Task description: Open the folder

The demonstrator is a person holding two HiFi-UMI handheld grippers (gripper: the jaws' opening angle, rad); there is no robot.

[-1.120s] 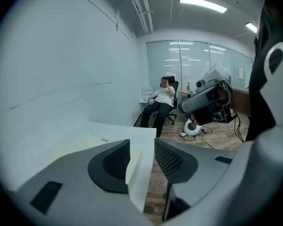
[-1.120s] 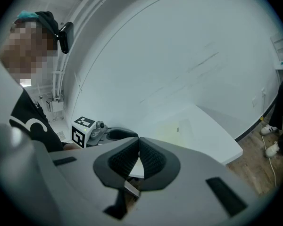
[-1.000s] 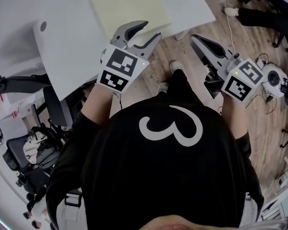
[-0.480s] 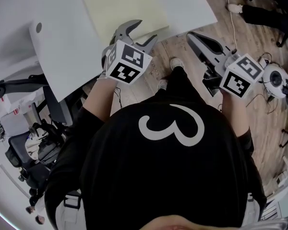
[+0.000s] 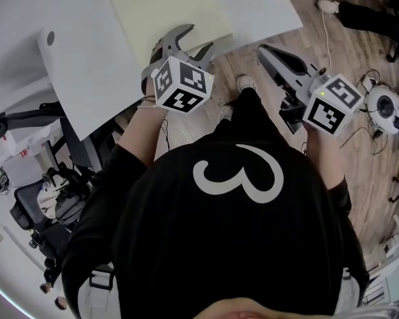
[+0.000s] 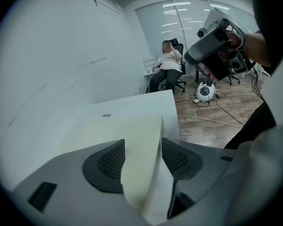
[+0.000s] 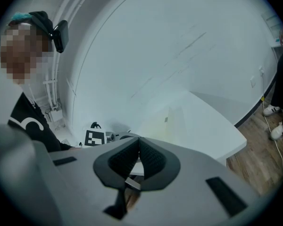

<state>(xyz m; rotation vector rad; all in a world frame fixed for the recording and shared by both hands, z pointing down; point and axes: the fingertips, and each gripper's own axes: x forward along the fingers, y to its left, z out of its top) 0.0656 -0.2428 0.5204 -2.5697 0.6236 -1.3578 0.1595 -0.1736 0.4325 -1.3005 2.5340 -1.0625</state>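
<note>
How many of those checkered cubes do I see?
2. One cube on the left gripper, at the folder's near edge; the other cube on the right gripper, over the floor. None seems hidden.

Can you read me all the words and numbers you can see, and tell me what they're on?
"3": big white numeral on the person's black shirt.
Marker cubes: black-and-white square patterns only, no letters.
Small grey tag on the yellow folder: too small to read.
</note>
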